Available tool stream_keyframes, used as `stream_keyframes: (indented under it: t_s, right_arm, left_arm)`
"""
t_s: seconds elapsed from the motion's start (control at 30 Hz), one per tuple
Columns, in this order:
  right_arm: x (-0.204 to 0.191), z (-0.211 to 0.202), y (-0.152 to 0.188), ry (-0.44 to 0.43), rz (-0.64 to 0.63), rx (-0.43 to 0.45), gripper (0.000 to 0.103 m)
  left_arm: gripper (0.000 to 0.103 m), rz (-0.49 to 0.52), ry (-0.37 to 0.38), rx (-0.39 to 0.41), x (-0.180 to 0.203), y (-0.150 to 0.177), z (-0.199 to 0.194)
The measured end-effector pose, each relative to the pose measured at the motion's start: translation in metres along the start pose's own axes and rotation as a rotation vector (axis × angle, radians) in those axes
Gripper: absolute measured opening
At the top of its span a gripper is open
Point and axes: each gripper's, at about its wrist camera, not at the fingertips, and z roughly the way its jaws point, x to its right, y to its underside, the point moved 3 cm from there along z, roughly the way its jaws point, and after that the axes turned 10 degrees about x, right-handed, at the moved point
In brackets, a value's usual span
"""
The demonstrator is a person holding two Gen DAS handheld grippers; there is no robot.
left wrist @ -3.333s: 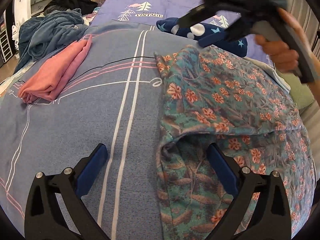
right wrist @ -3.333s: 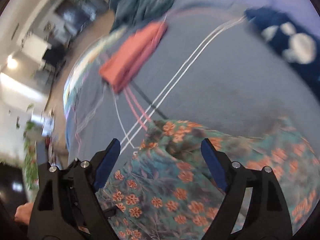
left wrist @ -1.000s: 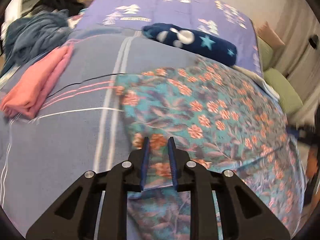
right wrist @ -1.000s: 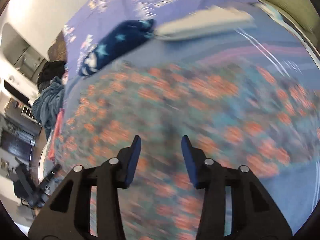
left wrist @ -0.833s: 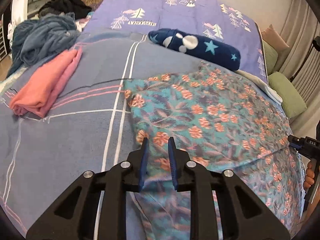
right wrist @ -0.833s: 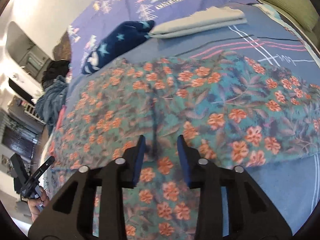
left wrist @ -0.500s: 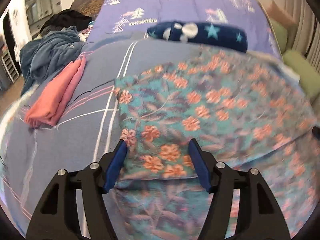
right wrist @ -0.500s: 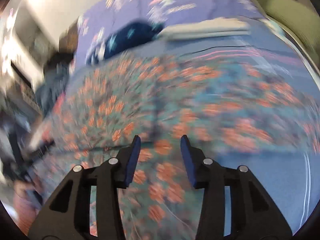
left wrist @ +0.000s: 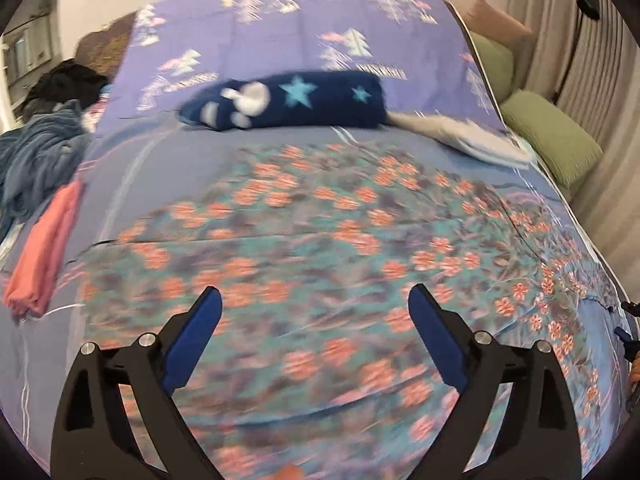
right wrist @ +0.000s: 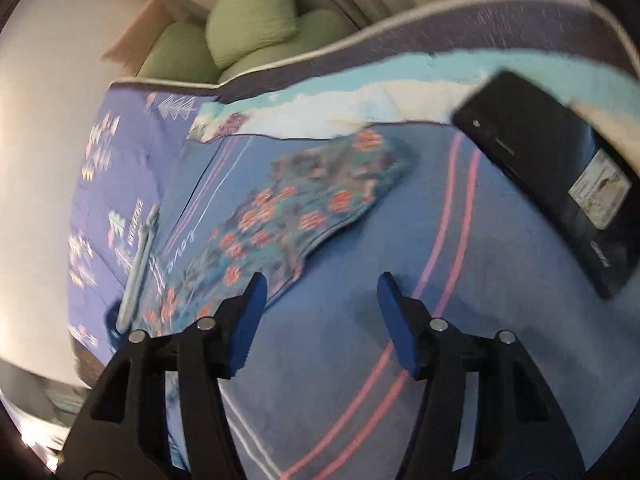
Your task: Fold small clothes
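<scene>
On the blue striped bedsheet (right wrist: pixel 500 320) the floral garment (left wrist: pixel 320 240) lies spread flat. Your left gripper (left wrist: pixel 314 312) has just been opening wide above it, holding nothing; your right gripper (right wrist: pixel 320 294) also opening, empty, beside its edge.

No text can be read for sure. The purple bedspread (left wrist: pixel 280 32) has printed words by its tree pics, too blurred to make out. The black phone (right wrist: pixel 560 184) has a sticker w/ print, too small to read.
</scene>
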Motion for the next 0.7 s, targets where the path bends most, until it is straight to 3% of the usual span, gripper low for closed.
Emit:
stream_keyframes:
  t_s: [0.1, 0.27, 0.3, 0.33, 0.37, 0.4, 0.43, 0.47, 0.53, 0.63, 0.7]
  right_arm:
    - [0.004, 0.020, -0.009, -0.078, 0.084, -0.032, 0.076]
    - [-0.005, 0.042, -0.019, -0.069, 0.070, 0.028, 0.076]
    - [-0.007, 0.043, -0.021, -0.059, 0.061, 0.039, 0.073]
    - [-0.008, 0.045, -0.024, -0.047, 0.051, 0.048, 0.062]
    - [-0.009, 0.050, -0.025, -0.042, 0.047, 0.050, 0.045]
    - [-0.011, 0.057, -0.027, -0.061, 0.057, 0.025, 0.036]
    - [-0.012, 0.063, -0.028, -0.090, 0.071, 0.000, 0.017]
    - [-0.016, 0.070, -0.026, -0.168, 0.102, -0.058, 0.005]
    - [-0.020, 0.070, -0.019, -0.243, 0.105, -0.093, 0.004]
    - [-0.062, 0.053, -0.008, -0.282, -0.053, -0.054, 0.004]
    - [-0.107, 0.037, 0.006, -0.363, -0.139, -0.059, 0.004]
  left_arm:
    - [0.100, 0.011, 0.026, -0.026, 0.018, -0.001, 0.018]
    - [0.102, -0.039, 0.058, -0.053, 0.018, 0.004, 0.033]
    - [0.102, -0.052, 0.063, -0.056, 0.016, 0.006, 0.035]
    - [0.102, -0.071, 0.066, -0.059, 0.012, 0.007, 0.037]
    - [0.102, -0.081, 0.067, -0.060, 0.009, 0.008, 0.039]
    - [0.102, -0.091, 0.063, -0.059, 0.004, 0.009, 0.041]
    - [0.102, -0.093, 0.059, -0.058, 0.001, 0.010, 0.042]
    - [0.102, -0.092, 0.056, -0.056, -0.001, 0.010, 0.042]
    - [0.102, -0.091, 0.056, -0.049, -0.005, 0.009, 0.041]
    - [0.102, -0.098, 0.054, -0.019, -0.010, 0.007, 0.035]
    - [0.102, -0.106, 0.044, -0.002, -0.015, 0.005, 0.032]
